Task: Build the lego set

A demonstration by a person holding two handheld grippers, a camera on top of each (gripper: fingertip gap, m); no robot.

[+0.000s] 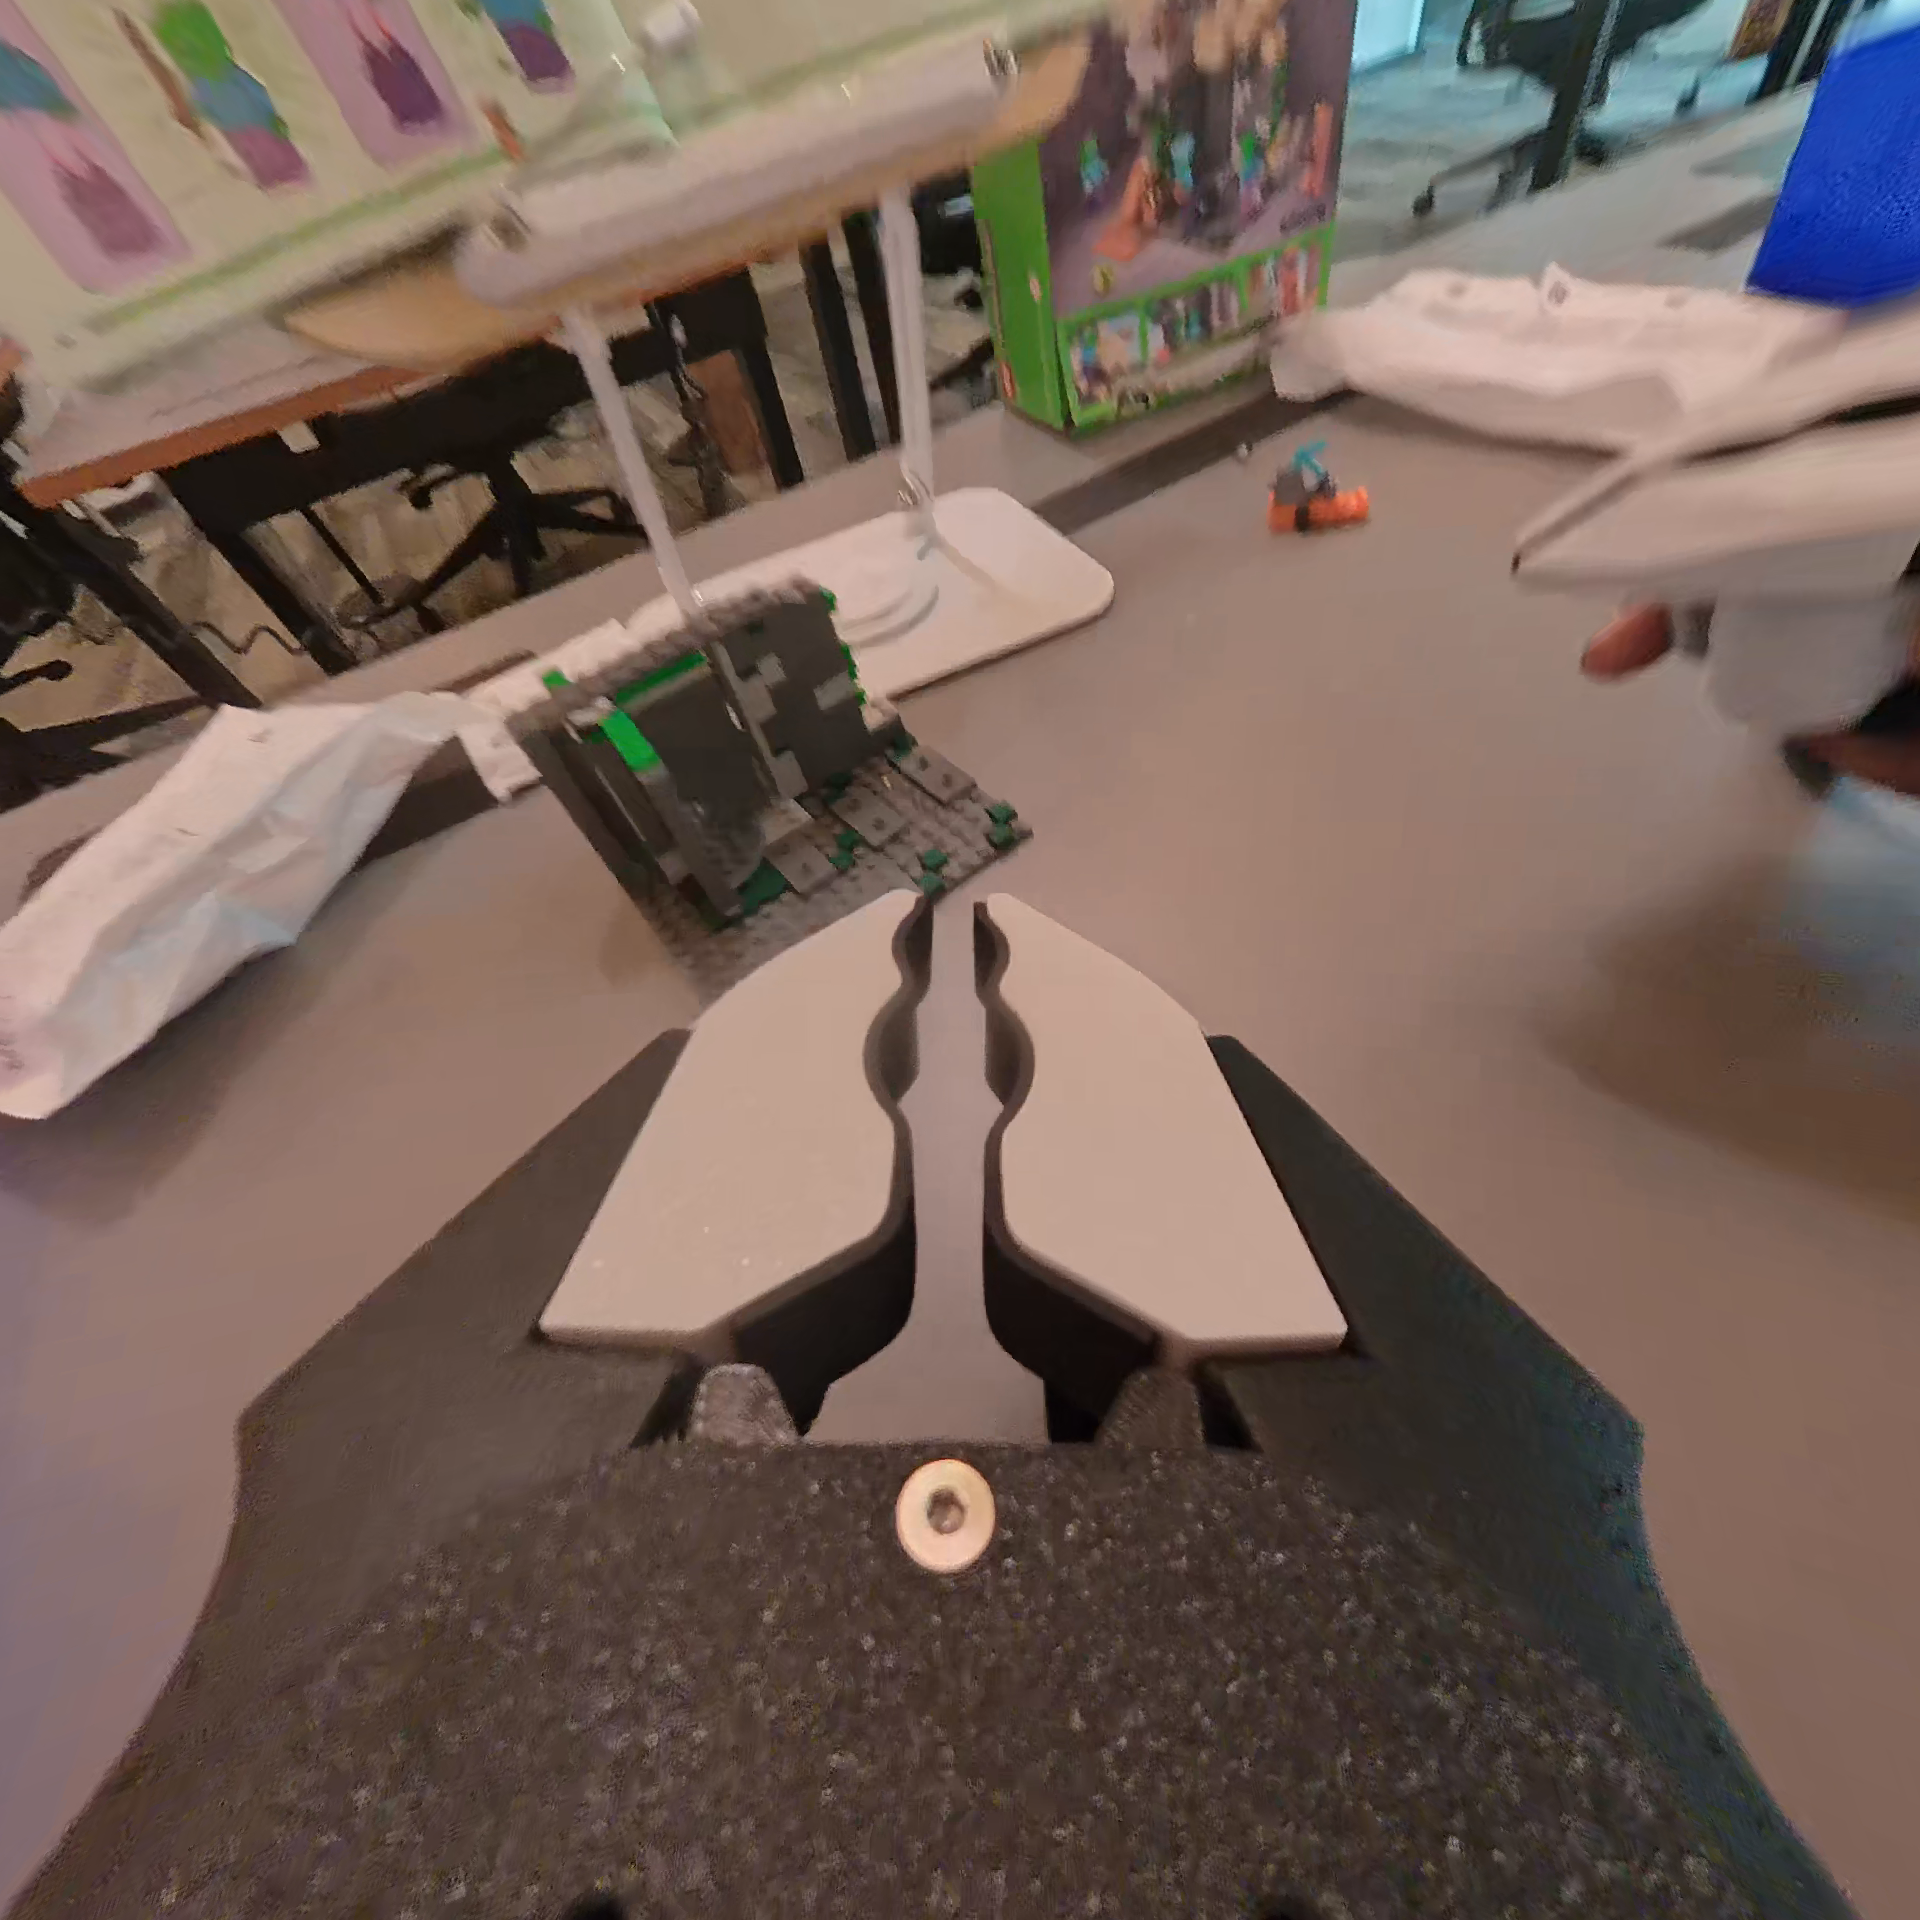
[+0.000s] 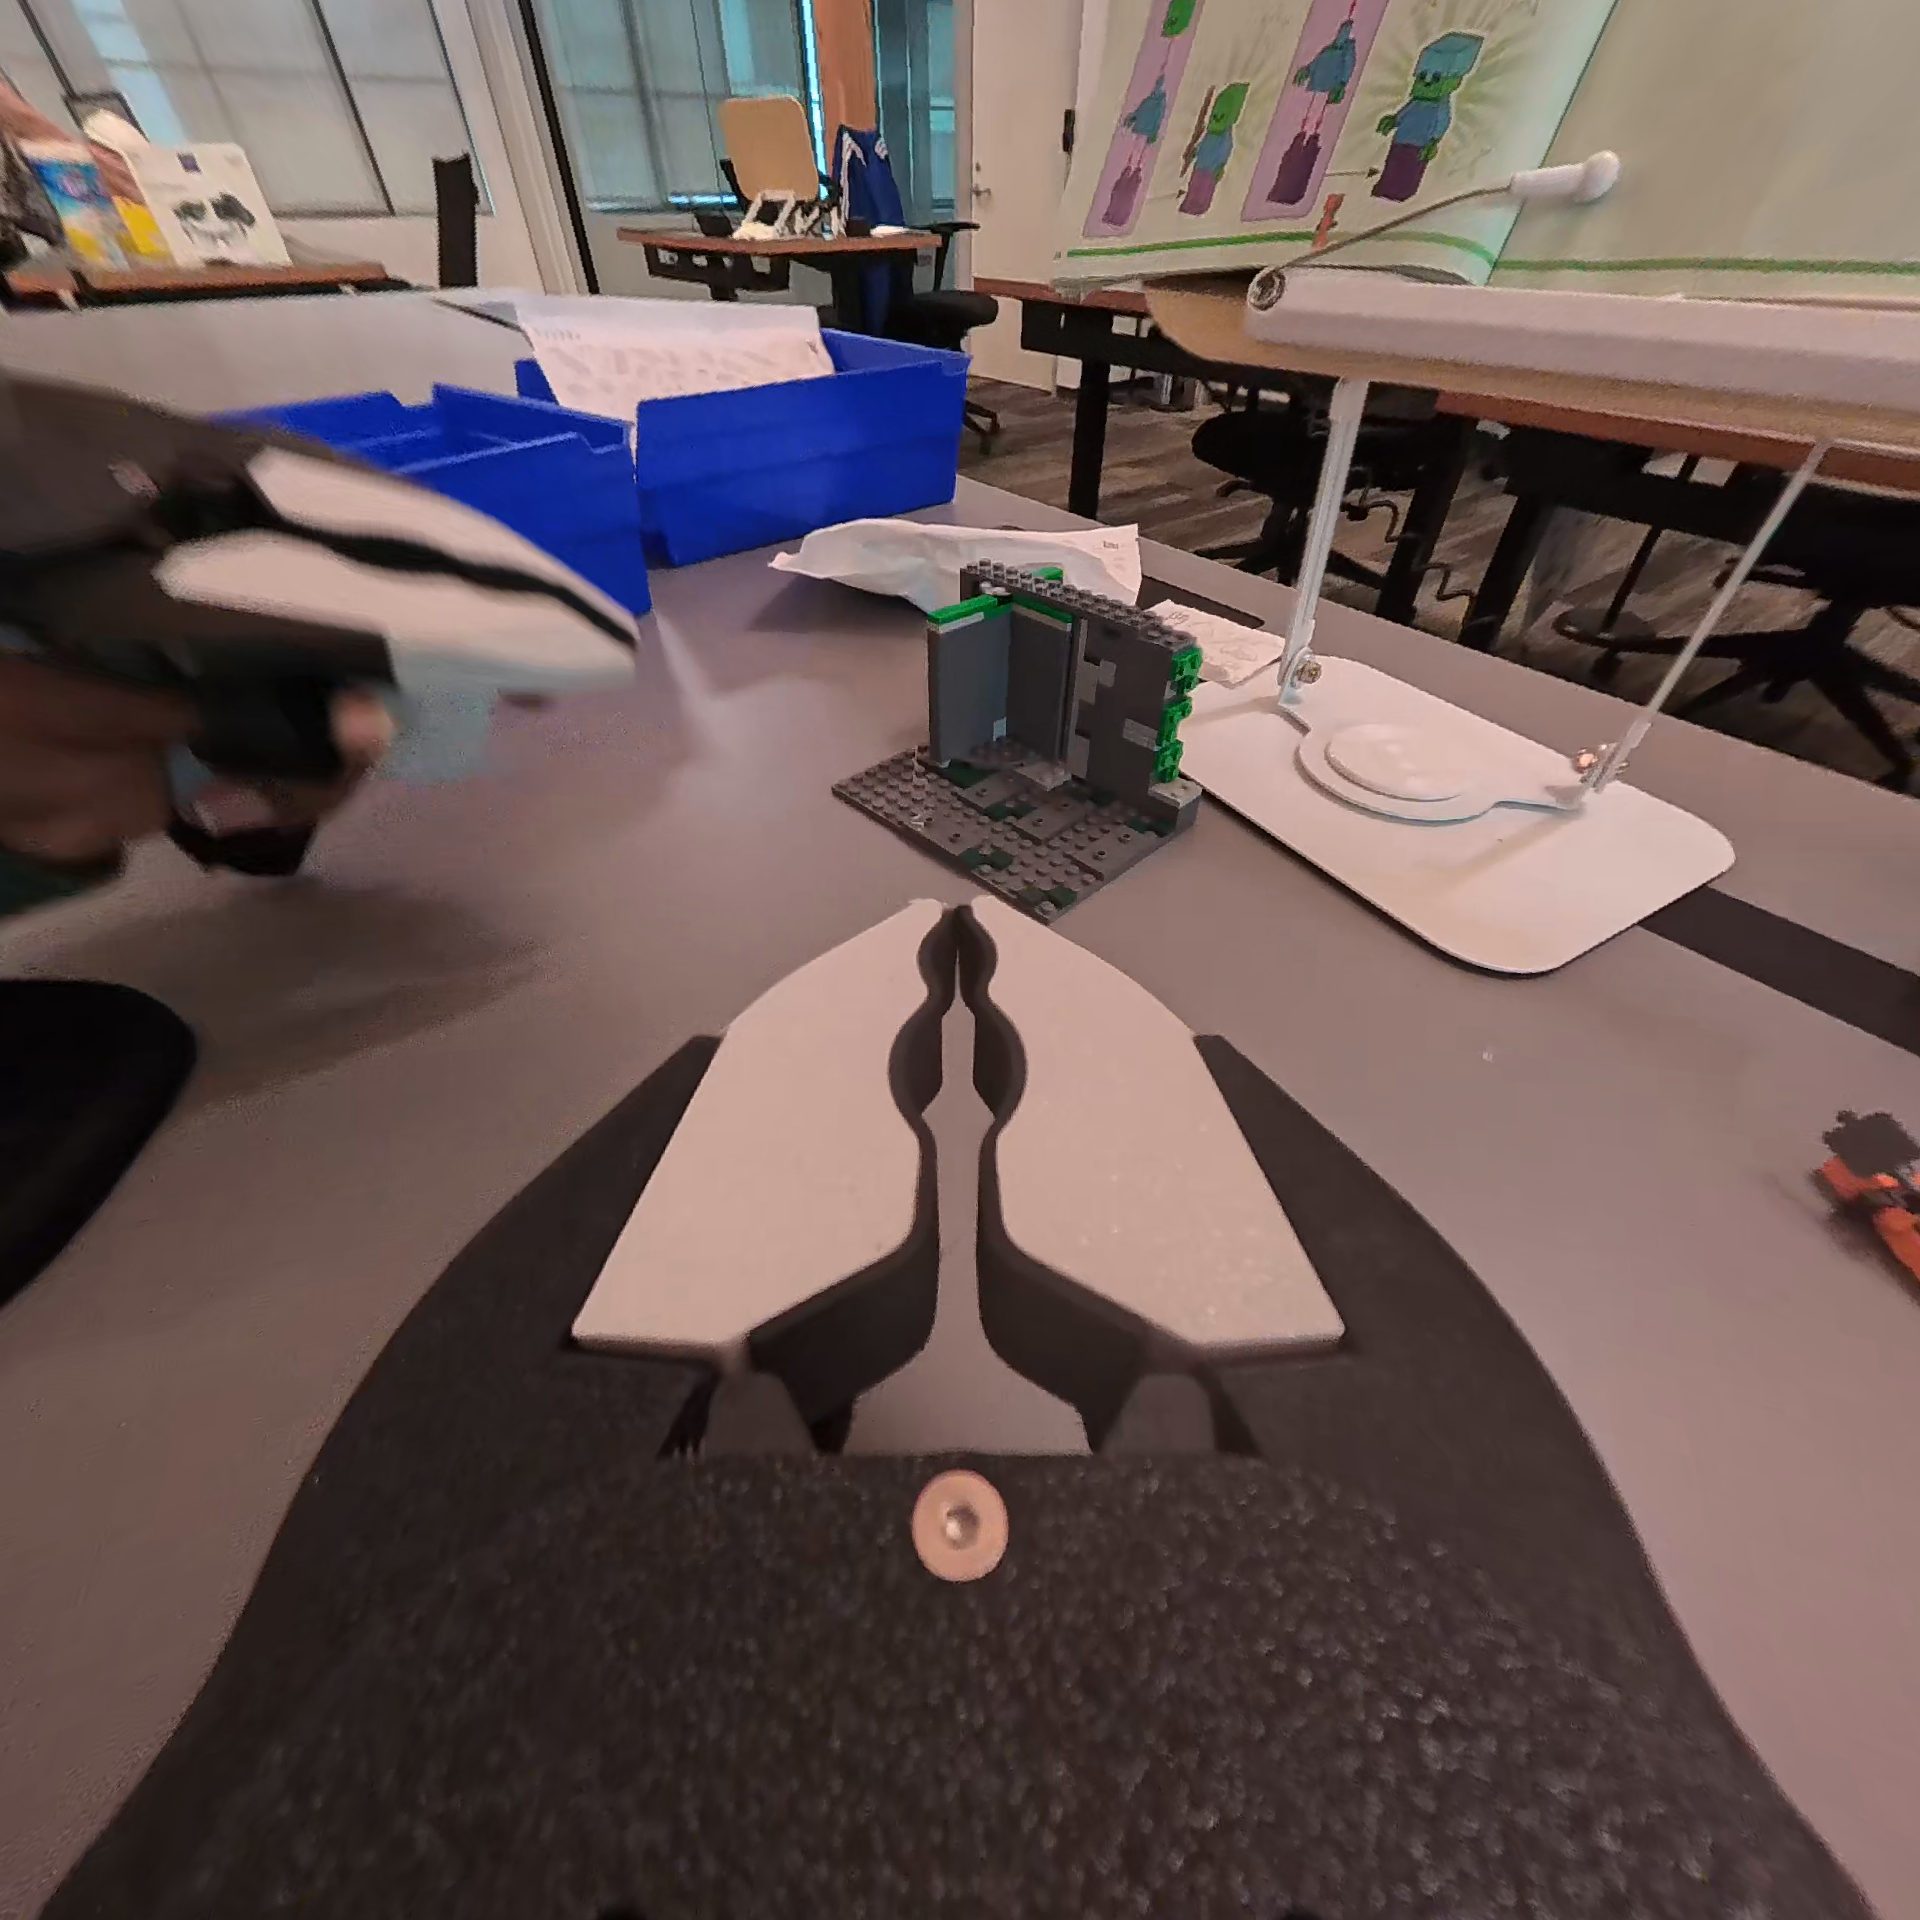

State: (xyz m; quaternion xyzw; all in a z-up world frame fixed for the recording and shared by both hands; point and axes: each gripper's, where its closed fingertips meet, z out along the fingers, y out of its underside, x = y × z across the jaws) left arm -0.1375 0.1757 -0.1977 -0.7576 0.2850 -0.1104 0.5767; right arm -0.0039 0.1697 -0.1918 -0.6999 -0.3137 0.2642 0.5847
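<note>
Left gripper (image 1: 949,914): narrowly parted, empty. Right gripper (image 2: 958,914): tips together, empty. Lego build (image 2: 1044,727): frame centre. Orange piece (image 2: 1881,1184): cropped at right edge, blurred.

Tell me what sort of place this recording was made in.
Probably an open-plan office or lab workroom: black swivel office chairs stand at wood-topped desks behind the grey work table, with large windows beyond and blue plastic storage bins on the table.
</note>
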